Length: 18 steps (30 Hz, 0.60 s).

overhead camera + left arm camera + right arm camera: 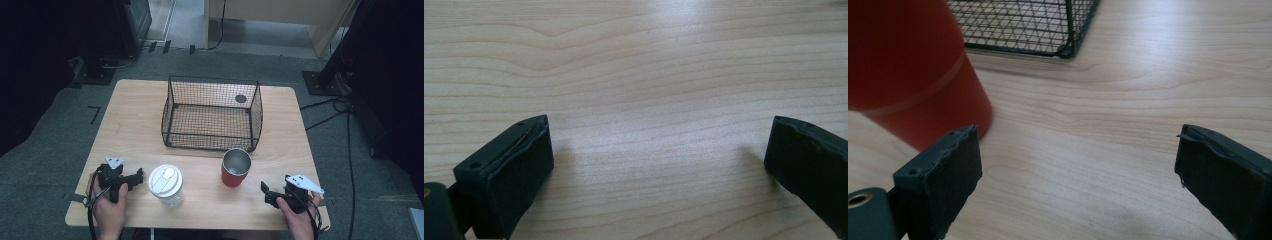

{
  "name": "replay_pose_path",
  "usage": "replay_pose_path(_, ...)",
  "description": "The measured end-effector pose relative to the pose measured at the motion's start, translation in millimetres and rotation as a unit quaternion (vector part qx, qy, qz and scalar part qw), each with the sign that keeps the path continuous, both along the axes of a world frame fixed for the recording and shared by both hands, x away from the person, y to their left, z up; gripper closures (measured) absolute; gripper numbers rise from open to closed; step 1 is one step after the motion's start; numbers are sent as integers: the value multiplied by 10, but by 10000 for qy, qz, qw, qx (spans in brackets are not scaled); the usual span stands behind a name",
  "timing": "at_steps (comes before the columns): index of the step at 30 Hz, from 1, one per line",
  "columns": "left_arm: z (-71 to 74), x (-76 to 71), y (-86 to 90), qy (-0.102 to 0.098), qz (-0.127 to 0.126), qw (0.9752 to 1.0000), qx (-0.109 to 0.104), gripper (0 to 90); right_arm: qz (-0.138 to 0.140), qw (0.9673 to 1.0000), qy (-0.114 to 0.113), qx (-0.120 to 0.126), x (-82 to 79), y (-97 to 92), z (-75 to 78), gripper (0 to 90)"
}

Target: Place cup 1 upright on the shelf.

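A red cup (235, 168) with a steel inside stands upright near the table's front, just in front of the black wire basket (212, 114). In the right gripper view the red cup (908, 70) rises at the left, beyond the left jaw, not between the jaws. My right gripper (265, 193) (1078, 150) lies low to the cup's right, open, over bare wood. A clear cup with a white lid (166, 185) stands to the left. My left gripper (139, 176) (659, 145) points at it from the left, open and holding nothing.
The wooden table (135, 125) carries the empty basket at its middle back. A round dark hole (241, 98) shows in the tabletop behind the basket's mesh. Cables and stand bases lie on the grey floor around the table. Both hands rest at the front edge.
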State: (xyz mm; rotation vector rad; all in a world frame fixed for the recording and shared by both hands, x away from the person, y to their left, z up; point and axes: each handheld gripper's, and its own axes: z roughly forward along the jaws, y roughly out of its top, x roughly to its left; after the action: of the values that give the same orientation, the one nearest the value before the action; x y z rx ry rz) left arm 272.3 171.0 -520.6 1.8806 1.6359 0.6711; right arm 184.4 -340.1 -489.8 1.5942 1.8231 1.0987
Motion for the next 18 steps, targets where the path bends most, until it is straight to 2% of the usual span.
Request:
replay_pose_path(1,0,0,0,-1,0,10000,0,0,-128,9997,-84,-173,-18,74,3,48)
replay_pose_path(3,0,0,0,1,0,10000,0,0,-113,9997,-98,-179,-22,103,10,48)
replay_pose_path(5,0,0,0,1,-1,10000,1,0,-14,9999,-110,-85,-23,148,24,41)
replay_pose_path(14,0,0,0,-1,1,10000,-1,0,299,9994,-162,13,1,344,52,38)
replay_pose_path(18,0,0,0,0,0,10000,-1,0,612,9978,-232,60,2,452,65,38)
